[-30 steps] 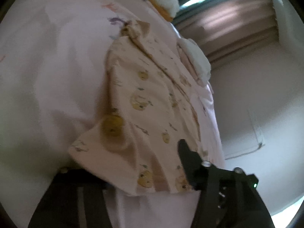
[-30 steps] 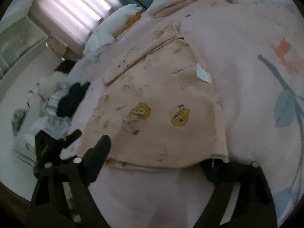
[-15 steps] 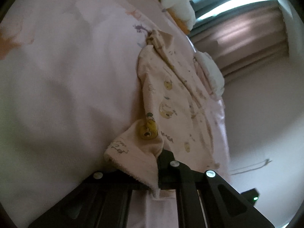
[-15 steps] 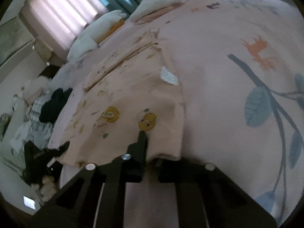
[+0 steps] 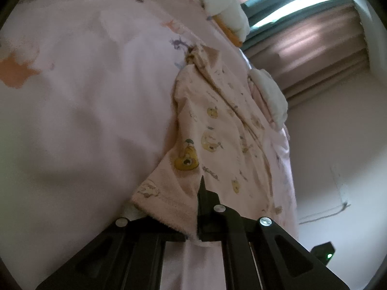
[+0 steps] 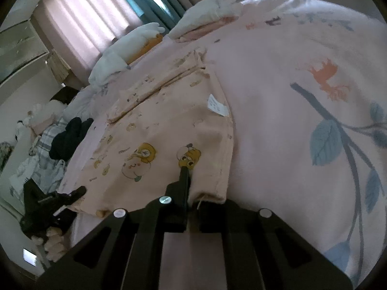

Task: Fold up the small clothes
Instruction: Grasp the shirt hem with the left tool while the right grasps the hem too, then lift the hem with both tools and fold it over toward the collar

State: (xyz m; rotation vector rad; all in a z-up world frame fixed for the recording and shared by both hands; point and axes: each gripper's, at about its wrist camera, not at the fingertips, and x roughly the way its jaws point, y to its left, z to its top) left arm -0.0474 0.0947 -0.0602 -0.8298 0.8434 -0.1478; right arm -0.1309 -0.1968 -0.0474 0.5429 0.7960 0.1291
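A small peach garment [image 5: 217, 130] printed with yellow cartoon animals lies flat on a pink bedsheet [image 5: 84, 96]. My left gripper [image 5: 196, 217] is shut on the near hem corner, which bunches up between its fingers. In the right wrist view the same garment [image 6: 164, 120] shows a white label [image 6: 217, 105] near its right edge. There my right gripper [image 6: 191, 193] is shut on the near hem at the right corner. At the lower left of that view, the left gripper [image 6: 55, 200] is held by a hand [image 6: 53, 241].
White pillows [image 6: 135, 46] lie at the head of the bed, in front of striped curtains [image 5: 314, 41]. A pile of dark and plaid clothes [image 6: 70, 137] sits off the bed's left side. The bedsheet [image 6: 290, 120] with leaf prints spreads to the right.
Both grippers were open at the garment's near hem a second ago. Both have since shut on it, and the left corner has lifted and bunched.
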